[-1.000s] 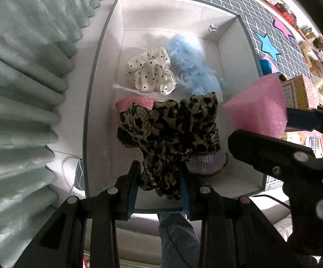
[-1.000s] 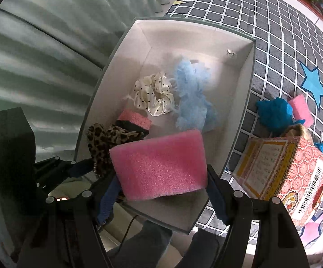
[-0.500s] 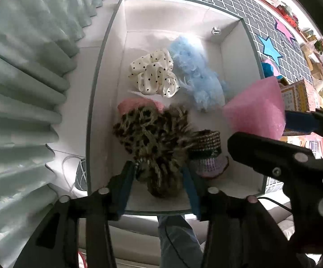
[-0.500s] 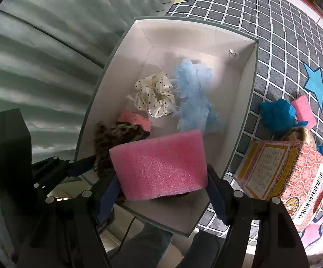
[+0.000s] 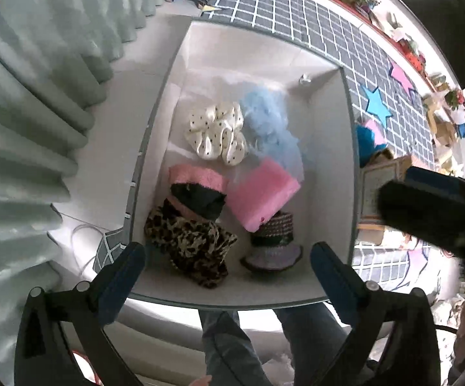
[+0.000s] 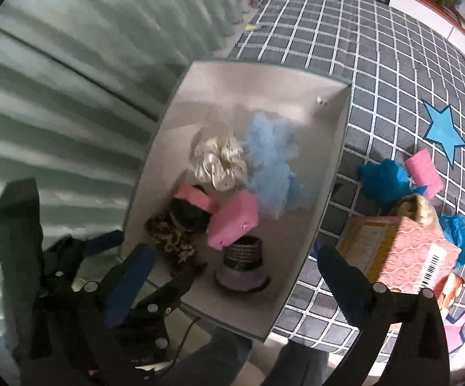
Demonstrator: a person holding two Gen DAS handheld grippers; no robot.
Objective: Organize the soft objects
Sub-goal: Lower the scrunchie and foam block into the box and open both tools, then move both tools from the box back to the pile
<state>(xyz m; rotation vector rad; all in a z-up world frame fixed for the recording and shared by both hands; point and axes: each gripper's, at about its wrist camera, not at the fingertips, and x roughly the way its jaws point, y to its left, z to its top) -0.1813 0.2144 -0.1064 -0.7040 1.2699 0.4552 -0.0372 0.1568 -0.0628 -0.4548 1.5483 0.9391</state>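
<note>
Both grippers hang above the white box [image 5: 345, 167], and both have just been opening. The left gripper [image 5: 227, 268] stands spread wide with nothing between its fingers – the leopard scrunchie [image 5: 189, 241] lies loose at the box's 7 o'clock corner. The right gripper [image 6: 232, 276] is spread wide and empty too; the pink sponge [image 6: 234, 222] lies tilted at the middle, against the knitted hat [image 6: 243, 267] at 6 o'clock. The dotted scrunchie [image 5: 218, 133] and blue puff [image 5: 271, 122] lie toward 12 o'clock.
</note>
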